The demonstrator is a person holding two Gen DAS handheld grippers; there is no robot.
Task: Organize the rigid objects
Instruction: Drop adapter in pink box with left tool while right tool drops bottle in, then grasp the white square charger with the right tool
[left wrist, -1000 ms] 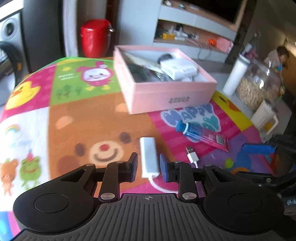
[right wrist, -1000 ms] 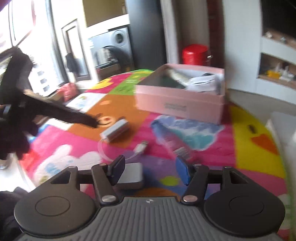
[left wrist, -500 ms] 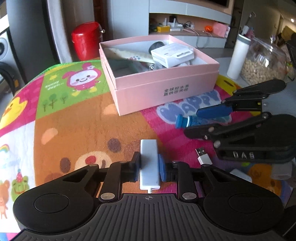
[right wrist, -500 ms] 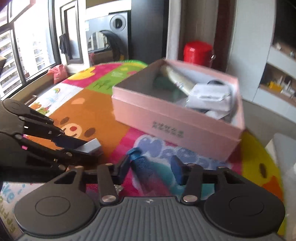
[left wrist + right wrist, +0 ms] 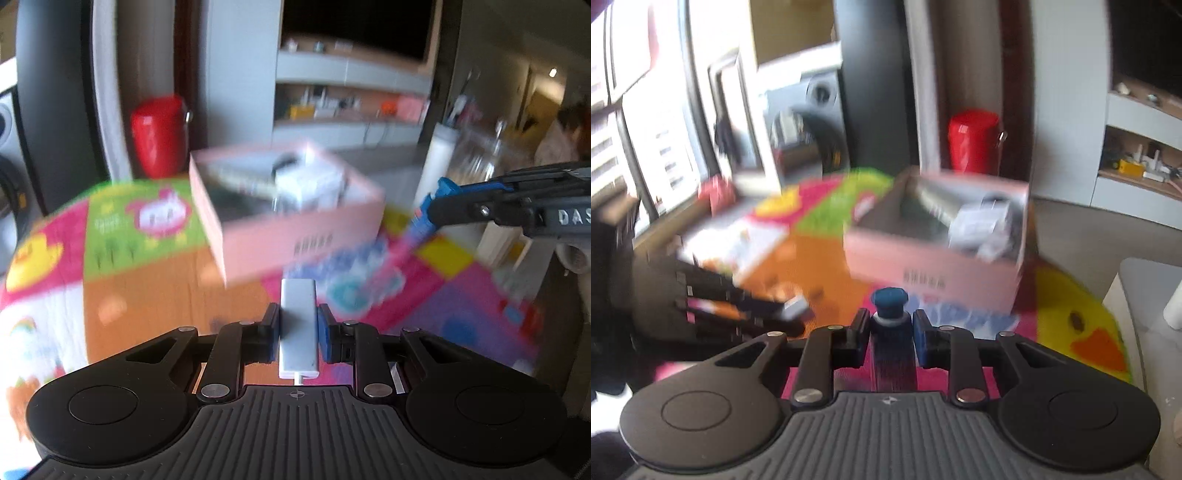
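My left gripper [image 5: 298,328] is shut on a white USB adapter [image 5: 298,317] and holds it up above the colourful play mat [image 5: 140,280], short of the open pink box [image 5: 295,229]. My right gripper [image 5: 891,332] is shut on a blue-capped tube [image 5: 891,325], also lifted above the mat. The pink box [image 5: 934,266] lies ahead of it and holds several items. The right gripper with the tube [image 5: 424,218] shows at the right of the left wrist view. The left gripper with the adapter [image 5: 796,306] shows at the left of the right wrist view.
A red canister [image 5: 159,136] stands behind the box by a dark pillar. A white bottle [image 5: 439,162] and a clear jar [image 5: 476,158] stand on the floor to the right. Shelves [image 5: 347,107] line the back wall. Both views are motion-blurred.
Both grippers have risen off the mat toward the box. The right gripper closed on the blue-capped tube and lifted it; the left lifted the adapter it had clamped.
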